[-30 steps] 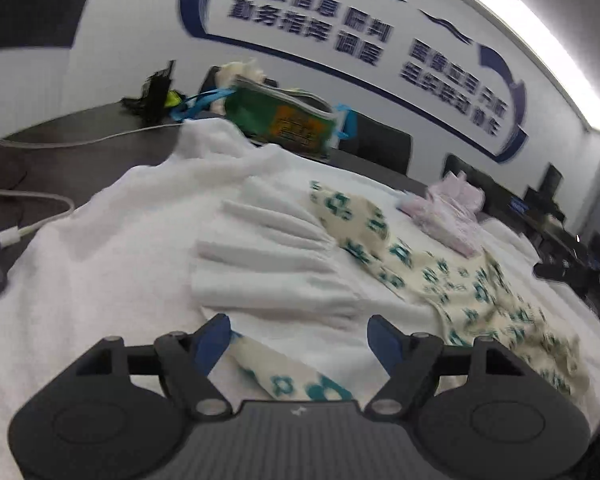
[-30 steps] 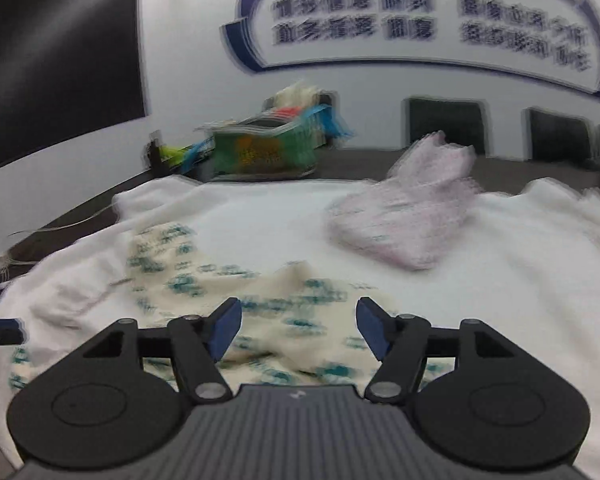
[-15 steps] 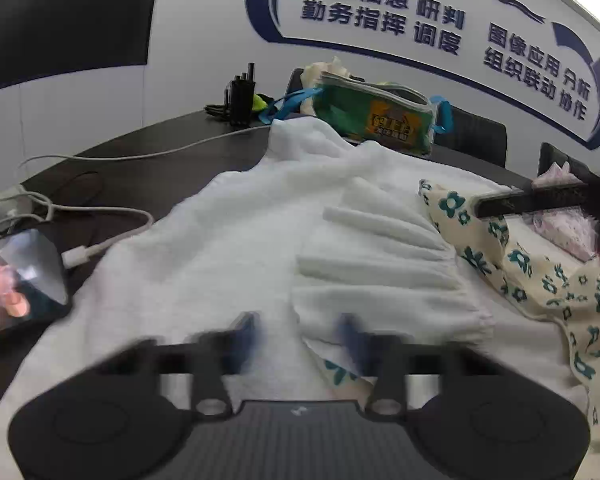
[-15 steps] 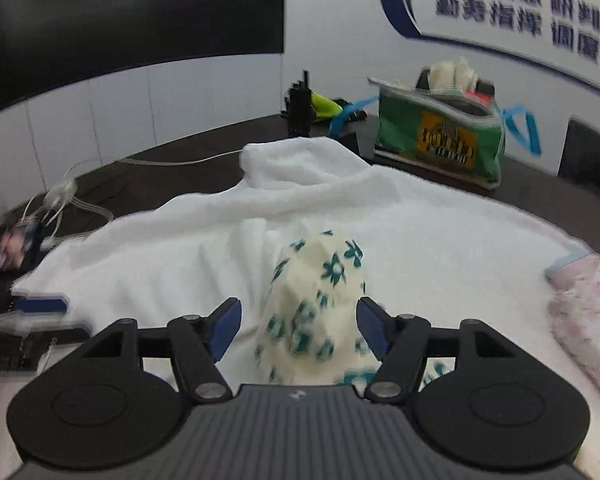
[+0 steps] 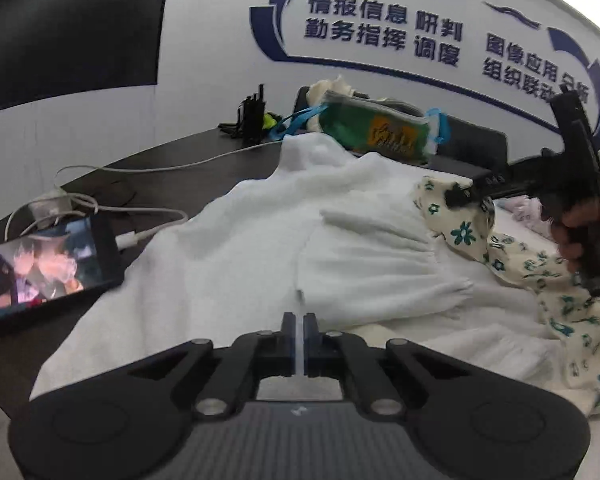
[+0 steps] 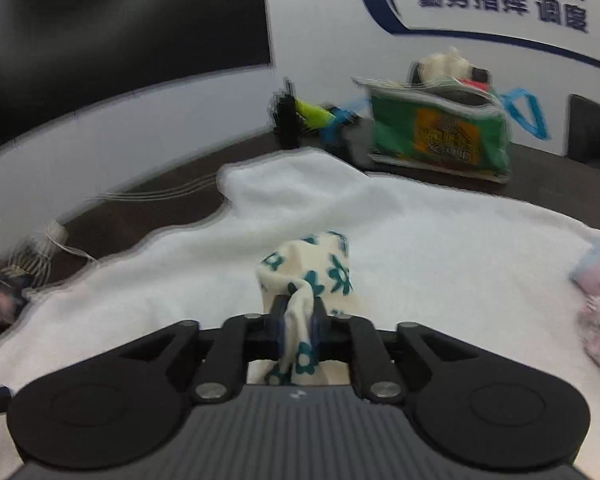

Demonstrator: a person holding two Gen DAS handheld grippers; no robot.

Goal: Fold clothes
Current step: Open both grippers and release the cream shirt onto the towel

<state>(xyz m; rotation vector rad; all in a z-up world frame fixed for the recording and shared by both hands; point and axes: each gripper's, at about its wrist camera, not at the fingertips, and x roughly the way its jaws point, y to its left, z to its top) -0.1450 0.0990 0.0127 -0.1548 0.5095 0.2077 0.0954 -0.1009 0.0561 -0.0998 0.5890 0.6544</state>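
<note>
Behind, green bag (image 6: 440, 136) holds pale fabric; right gripper (image 6: 298, 318) pinches floral garment (image 6: 312, 272).

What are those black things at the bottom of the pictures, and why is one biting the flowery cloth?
They are two claws, and a person holds one in each hand. Each claw carries a camera looking forward along its fingers, so each picture comes from one claw. The right claw is pinched shut on the flowery cloth, lifting one end. In the other picture you see that same claw from the side, with the person's hand gripping its handle. The left claw is closed too, right at a ruffled white garment, though whether it holds it is unclear. Everything lies on a white towel on a dark table. A phone sits beside it.
</note>
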